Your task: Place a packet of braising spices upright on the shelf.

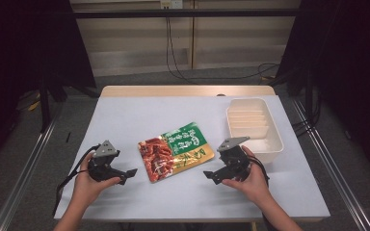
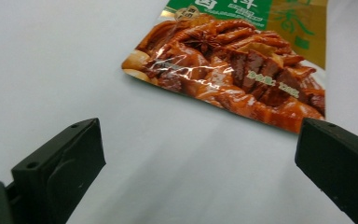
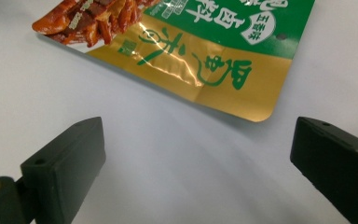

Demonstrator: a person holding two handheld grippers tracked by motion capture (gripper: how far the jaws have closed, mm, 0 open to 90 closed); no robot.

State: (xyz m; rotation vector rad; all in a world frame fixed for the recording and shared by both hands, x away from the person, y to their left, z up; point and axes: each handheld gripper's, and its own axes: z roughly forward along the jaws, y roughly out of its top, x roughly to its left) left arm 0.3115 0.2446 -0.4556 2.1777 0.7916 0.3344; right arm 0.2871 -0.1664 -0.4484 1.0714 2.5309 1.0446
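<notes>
Lying flat: pouch (image 1: 176,150) near the middle of the table (image 1: 125,115), tilted, its meat-picture end toward the person's left, its green and gold end toward the right; nothing rests on it
Left gripper (image 1: 127,176): held in the left hand (image 1: 89,185) just left of the pouch, low over the table, pointing toward the pouch's meat end; jaws spread wide with bare table between them
Left gripper view: pouch (image 2: 242,70) ahead of the jaw tips, beyond them and apart from both; its lower edge runs toward the jaw at the right side of the view but stays clear of it
Right gripper (image 1: 212,175): held in the right hand (image 1: 250,180) just right of the pouch, pointing toward its gold end; jaws spread wide, gripping nothing
Right gripper view: pouch (image 3: 200,51) ahead of the jaws, its rounded gold corner nearest the gap; bare table lies between corner and tips
Tray (image 1: 274,144): white, ribbed inside, at the table's right side, just beyond the right gripper; apart from the pouch
Between grippers: the pouch lies between the two, touched by neither
</notes>
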